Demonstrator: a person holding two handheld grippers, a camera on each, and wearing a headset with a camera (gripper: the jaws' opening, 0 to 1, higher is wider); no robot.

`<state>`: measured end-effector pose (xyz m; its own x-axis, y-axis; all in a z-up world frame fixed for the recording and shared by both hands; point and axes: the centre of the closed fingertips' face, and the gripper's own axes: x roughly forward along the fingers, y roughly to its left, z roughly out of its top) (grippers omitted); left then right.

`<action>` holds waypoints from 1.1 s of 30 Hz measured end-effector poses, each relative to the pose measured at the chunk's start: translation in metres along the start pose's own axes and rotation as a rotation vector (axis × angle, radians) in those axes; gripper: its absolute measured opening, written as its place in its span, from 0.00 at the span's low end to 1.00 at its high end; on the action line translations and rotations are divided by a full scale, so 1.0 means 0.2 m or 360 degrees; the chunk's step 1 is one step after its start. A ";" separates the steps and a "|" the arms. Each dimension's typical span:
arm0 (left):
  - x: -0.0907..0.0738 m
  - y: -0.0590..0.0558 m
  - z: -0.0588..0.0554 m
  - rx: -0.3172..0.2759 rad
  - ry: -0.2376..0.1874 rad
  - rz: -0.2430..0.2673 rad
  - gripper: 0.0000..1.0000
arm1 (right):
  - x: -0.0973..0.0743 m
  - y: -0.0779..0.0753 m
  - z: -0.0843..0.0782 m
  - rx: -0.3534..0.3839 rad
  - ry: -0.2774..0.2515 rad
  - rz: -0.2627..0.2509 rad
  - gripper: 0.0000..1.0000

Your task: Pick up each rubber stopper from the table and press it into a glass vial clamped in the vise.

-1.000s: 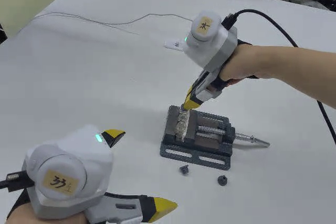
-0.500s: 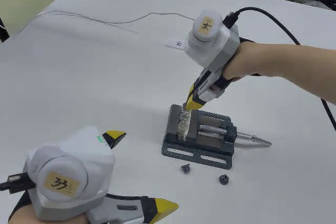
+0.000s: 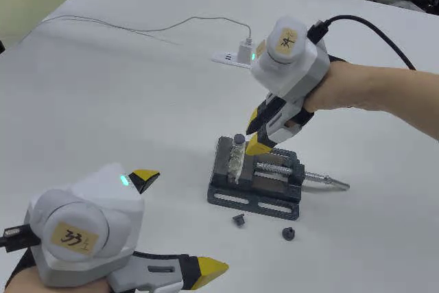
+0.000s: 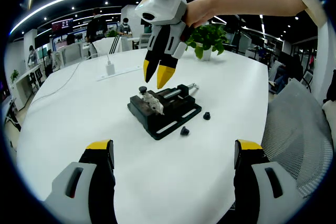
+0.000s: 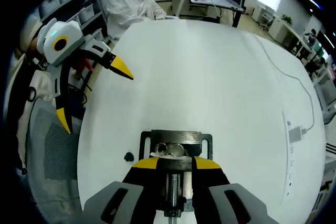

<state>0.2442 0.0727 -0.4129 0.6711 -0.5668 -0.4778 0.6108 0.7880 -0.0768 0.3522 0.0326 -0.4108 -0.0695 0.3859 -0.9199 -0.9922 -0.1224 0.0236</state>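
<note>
R claw (image 3: pixel 255 136) lifted off vial (image 3: pixel 236 160), jaws apart; stopper (image 3: pixel 239 139) atop.

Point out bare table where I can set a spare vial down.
Bare table lies between the cable and the vise. Crowded: two stoppers in front of the vise, the right hand-held gripper above it.

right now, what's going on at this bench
A person works with two handheld grippers. The right gripper hangs open just above the vise, where one clamped vial carries a dark stopper. Two more stoppers lie on the table beside it. The left gripper is open, near the person.
</note>
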 end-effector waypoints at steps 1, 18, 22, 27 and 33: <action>0.00 0.00 0.00 0.0001 -0.0002 -0.0001 0.94 | 0.00 0.01 0.01 0.0030 -0.0046 -0.0009 0.20; -0.01 -0.05 -0.02 0.0025 0.0000 -0.0032 0.94 | -0.06 0.22 -0.02 0.0088 -0.0231 0.0021 0.16; -0.02 -0.06 -0.02 0.0027 -0.0002 -0.0034 0.94 | -0.03 0.31 -0.03 0.0034 -0.0209 0.0064 0.14; -0.02 -0.06 -0.03 0.0022 -0.0002 -0.0034 0.93 | 0.04 0.35 -0.09 -0.0034 -0.0150 0.0113 0.11; -0.02 -0.06 -0.04 0.0010 0.0001 -0.0028 0.93 | 0.11 0.38 -0.13 -0.0137 -0.0086 0.0147 0.08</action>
<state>0.2307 0.0665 -0.4162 0.6600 -0.5801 -0.4773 0.6250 0.7765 -0.0794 0.2771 0.0087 -0.4396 -0.1677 0.4176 -0.8930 -0.9689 -0.2368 0.0712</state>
